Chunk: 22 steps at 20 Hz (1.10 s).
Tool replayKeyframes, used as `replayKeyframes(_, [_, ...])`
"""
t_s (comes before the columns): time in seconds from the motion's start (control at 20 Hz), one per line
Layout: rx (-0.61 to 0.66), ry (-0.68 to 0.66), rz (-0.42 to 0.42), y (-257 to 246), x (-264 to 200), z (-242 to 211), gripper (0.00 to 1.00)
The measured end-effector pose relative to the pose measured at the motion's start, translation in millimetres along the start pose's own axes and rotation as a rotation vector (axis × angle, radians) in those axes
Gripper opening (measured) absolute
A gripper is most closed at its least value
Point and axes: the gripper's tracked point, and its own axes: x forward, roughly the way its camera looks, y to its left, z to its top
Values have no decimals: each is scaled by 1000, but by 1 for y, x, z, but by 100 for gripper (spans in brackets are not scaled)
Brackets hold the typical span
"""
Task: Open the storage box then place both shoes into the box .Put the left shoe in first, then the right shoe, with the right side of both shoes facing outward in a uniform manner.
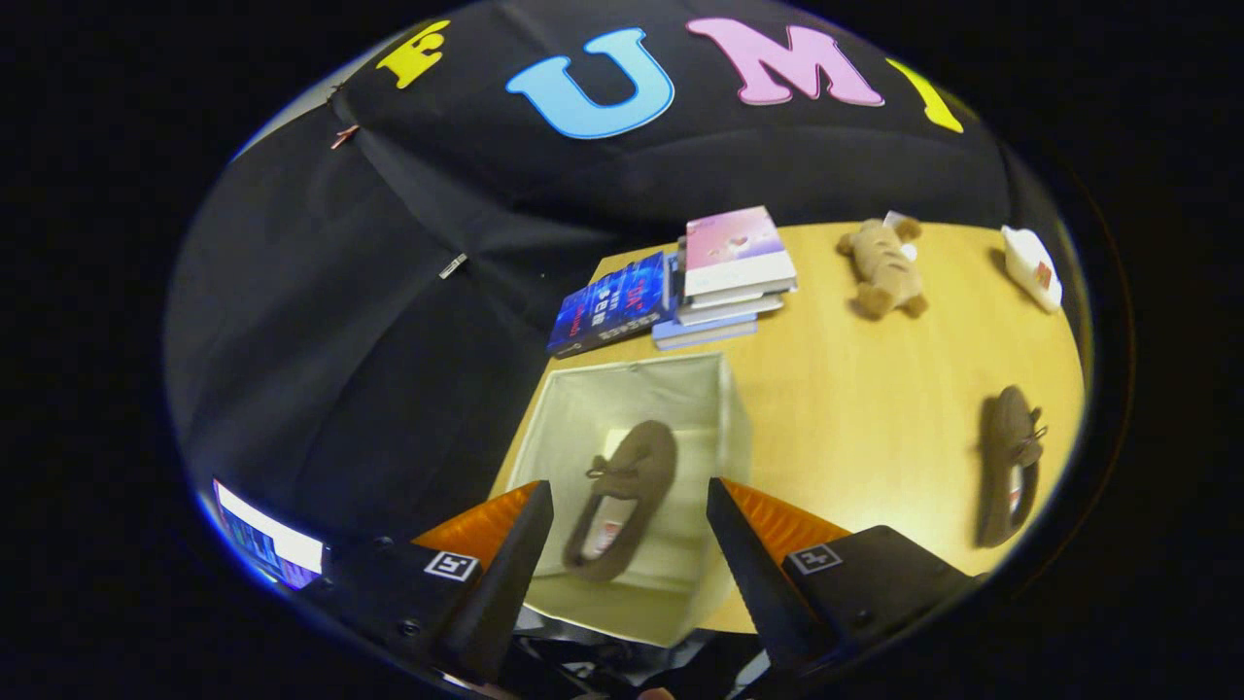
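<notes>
An open cream storage box [573,408] stands at the near left corner of the wooden table. One brown moccasin shoe [627,491] lies inside it on the bottom, lace end toward the far side. My gripper [627,506] hovers above the box with its fingers open, the shoe showing in the gap between them, untouched. A second brown shoe [1011,462] lies on the table well to the right of the box, beyond the right finger [743,554].
A stack of books [724,277] and a blue book [612,301] sit just behind the box. A tan plush toy [884,267] lies at the back, a white object [1032,264] at the far right. Bare tabletop [855,408] lies between box and second shoe.
</notes>
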Motion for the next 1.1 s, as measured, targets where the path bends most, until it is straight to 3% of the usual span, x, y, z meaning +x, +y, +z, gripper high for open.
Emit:
replayKeyframes(0.35, [-128,-68,-241,-172,-77,13,99])
replayKeyframes(0.65, [-179,38,-457,-335,-103,-14,99])
replayKeyframes(0.85, [-131,146,-473,-392,-83,-45,93])
replayKeyframes(1.1, [-125,254,-460,-418,-46,-77,84])
